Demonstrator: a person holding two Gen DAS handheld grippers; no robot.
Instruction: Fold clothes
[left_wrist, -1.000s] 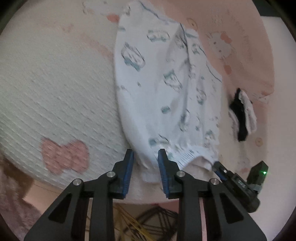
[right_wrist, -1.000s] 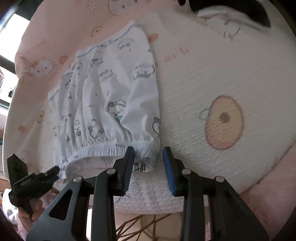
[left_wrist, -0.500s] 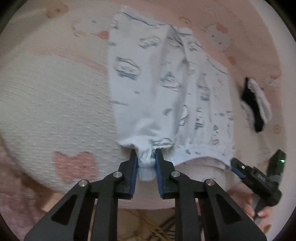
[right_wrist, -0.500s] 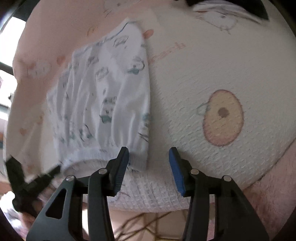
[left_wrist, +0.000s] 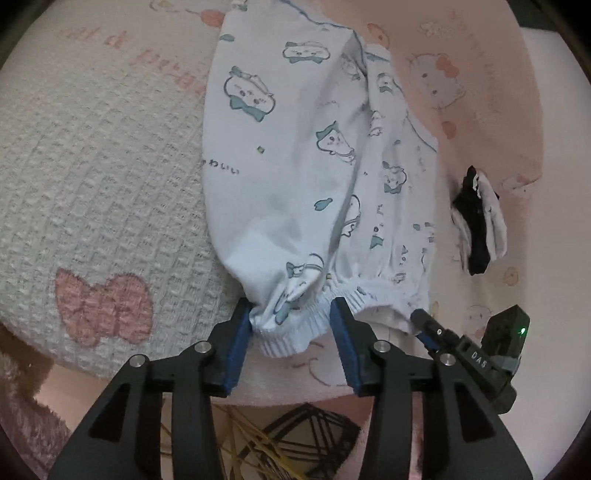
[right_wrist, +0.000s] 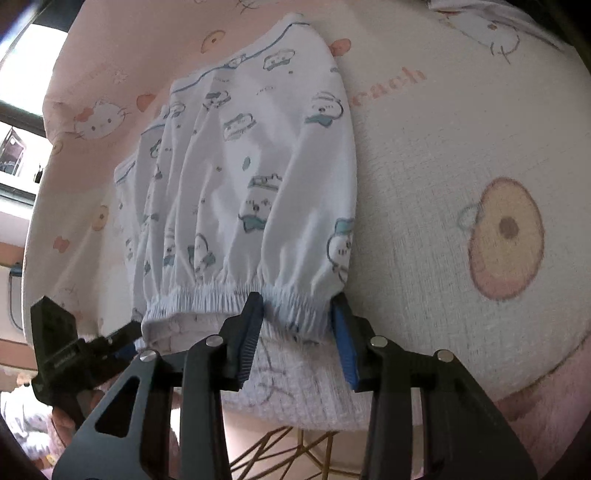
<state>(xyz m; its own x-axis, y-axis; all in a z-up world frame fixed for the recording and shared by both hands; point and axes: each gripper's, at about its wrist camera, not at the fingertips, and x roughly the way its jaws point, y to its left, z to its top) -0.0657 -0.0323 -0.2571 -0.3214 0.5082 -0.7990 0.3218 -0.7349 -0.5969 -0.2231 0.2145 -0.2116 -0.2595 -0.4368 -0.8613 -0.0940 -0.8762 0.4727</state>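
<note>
The white printed shorts (left_wrist: 295, 177) lie flat on a pink cartoon-print blanket (left_wrist: 480, 92), elastic waistband toward both grippers. A black-and-white sock (left_wrist: 478, 225) lies apart beside them. The left gripper (left_wrist: 291, 332) has just been opening; its jaws stand apart with one waistband corner between them. The right gripper (right_wrist: 297, 328), just narrowing, straddles the other corner, half open.
</note>
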